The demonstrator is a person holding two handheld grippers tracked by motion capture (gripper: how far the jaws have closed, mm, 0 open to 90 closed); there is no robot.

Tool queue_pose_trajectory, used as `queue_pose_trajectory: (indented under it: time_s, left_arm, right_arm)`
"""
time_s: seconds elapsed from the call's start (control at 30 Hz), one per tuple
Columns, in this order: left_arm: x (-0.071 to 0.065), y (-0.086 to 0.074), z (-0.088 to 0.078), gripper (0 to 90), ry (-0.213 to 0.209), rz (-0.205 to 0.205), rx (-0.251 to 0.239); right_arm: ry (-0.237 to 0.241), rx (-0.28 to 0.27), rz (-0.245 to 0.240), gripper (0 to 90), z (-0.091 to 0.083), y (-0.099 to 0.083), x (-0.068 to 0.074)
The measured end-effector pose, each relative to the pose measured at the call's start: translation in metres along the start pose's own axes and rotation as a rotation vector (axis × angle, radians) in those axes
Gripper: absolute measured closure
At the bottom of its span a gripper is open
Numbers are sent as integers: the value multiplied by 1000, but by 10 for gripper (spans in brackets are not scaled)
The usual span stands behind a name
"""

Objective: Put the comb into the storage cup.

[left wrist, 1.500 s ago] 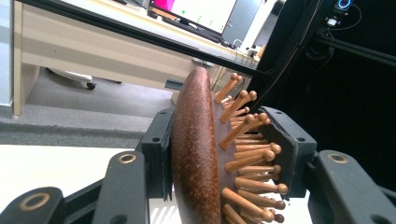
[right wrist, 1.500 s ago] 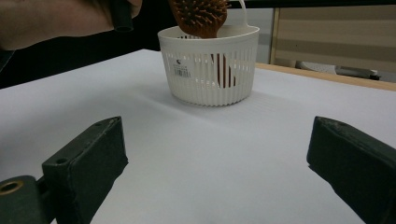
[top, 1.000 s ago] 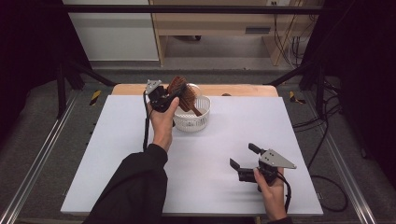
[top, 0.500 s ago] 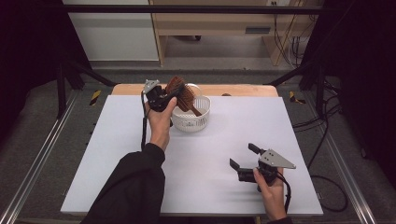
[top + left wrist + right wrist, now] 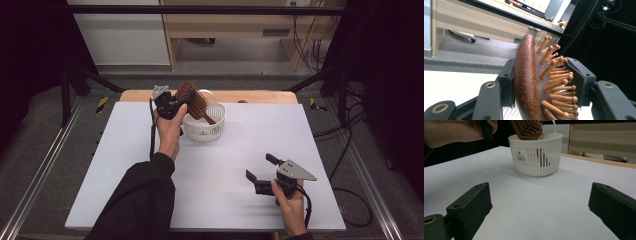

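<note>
left fingers (image 5: 181, 102) clamp hairbrush (image 5: 192, 101), handle inside white basket (image 5: 205, 129).

Left gripper (image 5: 176, 102) raised in the upper centre-left of the high view, jaws clamped, dark-sleeved forearm stretched up from the bottom edge, right gripper (image 5: 261, 170) low in the lower right, jaws spread wide, hand resting near the bottom edge

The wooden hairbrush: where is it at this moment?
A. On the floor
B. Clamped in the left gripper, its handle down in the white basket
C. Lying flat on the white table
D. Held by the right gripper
B: the left gripper clamps the hairbrush head, its handle inside the white basket.
</note>
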State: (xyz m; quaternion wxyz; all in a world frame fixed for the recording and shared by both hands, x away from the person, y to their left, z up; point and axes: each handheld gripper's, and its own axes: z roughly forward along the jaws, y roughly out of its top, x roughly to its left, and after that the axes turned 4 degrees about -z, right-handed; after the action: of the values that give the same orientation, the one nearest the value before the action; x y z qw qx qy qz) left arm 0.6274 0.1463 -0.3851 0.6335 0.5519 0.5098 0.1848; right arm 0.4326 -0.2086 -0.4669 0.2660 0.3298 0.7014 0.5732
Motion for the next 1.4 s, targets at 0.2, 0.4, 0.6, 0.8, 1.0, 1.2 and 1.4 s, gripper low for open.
queue_pose_trajectory:
  time_s: [0.2,0.4,0.6,0.8,1.0,1.2,1.4]
  left_arm:
    - [3,0,0,463,-1,-2,6]
    - [4,0,-1,462,-2,-2,8]
    - [7,-1,-2,459,-2,-4,10]
    - [9,-1,-3,457,0,-10,11]
    - [12,-2,-3,455,1,-16,11]
    - [15,-3,-4,453,-1,-19,11]
    - [17,-3,-4,451,-2,-25,10]
  right_arm:
    - [0,1,-1,51,0,0,0]
    - [0,2,-1,51,0,0,0]
    - [0,3,-2,51,1,0,0]
    - [2,4,-2,51,1,0,1]
    - [4,5,-3,51,1,-1,1]
    - [4,4,-6,51,1,0,1]
    - [5,8,-4,51,2,-1,1]
